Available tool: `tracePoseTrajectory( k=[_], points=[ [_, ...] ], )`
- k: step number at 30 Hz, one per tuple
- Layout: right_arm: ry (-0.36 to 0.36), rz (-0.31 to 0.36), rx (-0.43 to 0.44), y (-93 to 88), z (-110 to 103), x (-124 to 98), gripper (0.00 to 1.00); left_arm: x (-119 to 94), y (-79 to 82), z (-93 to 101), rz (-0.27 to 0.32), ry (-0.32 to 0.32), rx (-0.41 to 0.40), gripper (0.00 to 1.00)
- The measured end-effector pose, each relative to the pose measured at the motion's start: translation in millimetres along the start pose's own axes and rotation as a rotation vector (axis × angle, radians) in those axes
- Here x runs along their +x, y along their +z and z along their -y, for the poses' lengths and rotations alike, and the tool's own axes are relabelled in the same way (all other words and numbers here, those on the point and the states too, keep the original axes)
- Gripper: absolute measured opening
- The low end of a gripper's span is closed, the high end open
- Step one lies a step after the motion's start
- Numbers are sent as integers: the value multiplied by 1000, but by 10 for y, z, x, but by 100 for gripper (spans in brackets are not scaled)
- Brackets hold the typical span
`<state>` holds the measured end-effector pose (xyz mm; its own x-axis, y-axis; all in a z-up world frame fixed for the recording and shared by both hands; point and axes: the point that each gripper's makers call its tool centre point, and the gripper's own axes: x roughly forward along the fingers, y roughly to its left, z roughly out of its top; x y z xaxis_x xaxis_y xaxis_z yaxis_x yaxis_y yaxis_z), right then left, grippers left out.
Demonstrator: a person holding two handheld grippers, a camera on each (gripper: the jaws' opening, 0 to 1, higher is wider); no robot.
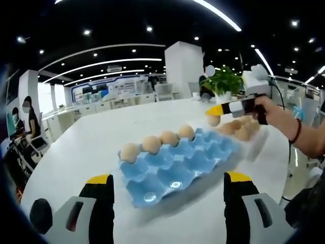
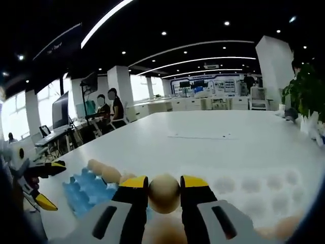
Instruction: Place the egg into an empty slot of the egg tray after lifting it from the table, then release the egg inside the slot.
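The far end of the white tray point(image 2: 264, 188) is blurry, so its cups are hard to count. The left tongs point(image 1: 167, 188) are wide open, holding nothing, near the blue egg tray point(image 1: 177, 162) with four eggs along its far edge. The right tongs point(image 2: 164, 190) pinch one egg point(image 2: 164, 192) above the white table point(image 2: 203, 137). The room is a big office with ceiling lights.

Grey grippers point(image 1: 168, 203) with yellow-tipped black jaws
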<state>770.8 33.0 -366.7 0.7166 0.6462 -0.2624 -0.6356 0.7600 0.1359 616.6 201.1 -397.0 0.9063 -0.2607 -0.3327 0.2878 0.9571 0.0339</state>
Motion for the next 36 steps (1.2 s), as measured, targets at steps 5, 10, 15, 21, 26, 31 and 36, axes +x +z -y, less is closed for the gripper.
tracePoseTrajectory(
  k=[5,10,15,21,26,31,36],
  points=[
    [26,-2,13,-7,-83,80,26,-4,-7,-15,1,-1,-3,91],
    [46,-3,19,-32,-162,123,26,-3,-28,-39,-2,2,-7,91],
    [63,-10,27,-72,-205,204,26,0,-50,-57,-6,4,-12,90],
    [85,-20,3,-138,-275,278,26,-1,-76,-92,-9,10,-18,90],
    [77,-36,-108,-195,-335,283,26,2,-82,-95,-9,7,-18,90],
    [82,-68,-178,-242,-353,329,26,4,-83,-115,-9,10,-19,90],
    [76,-95,-259,-270,-305,404,22,9,-78,-115,-6,6,-18,90]
  ],
)
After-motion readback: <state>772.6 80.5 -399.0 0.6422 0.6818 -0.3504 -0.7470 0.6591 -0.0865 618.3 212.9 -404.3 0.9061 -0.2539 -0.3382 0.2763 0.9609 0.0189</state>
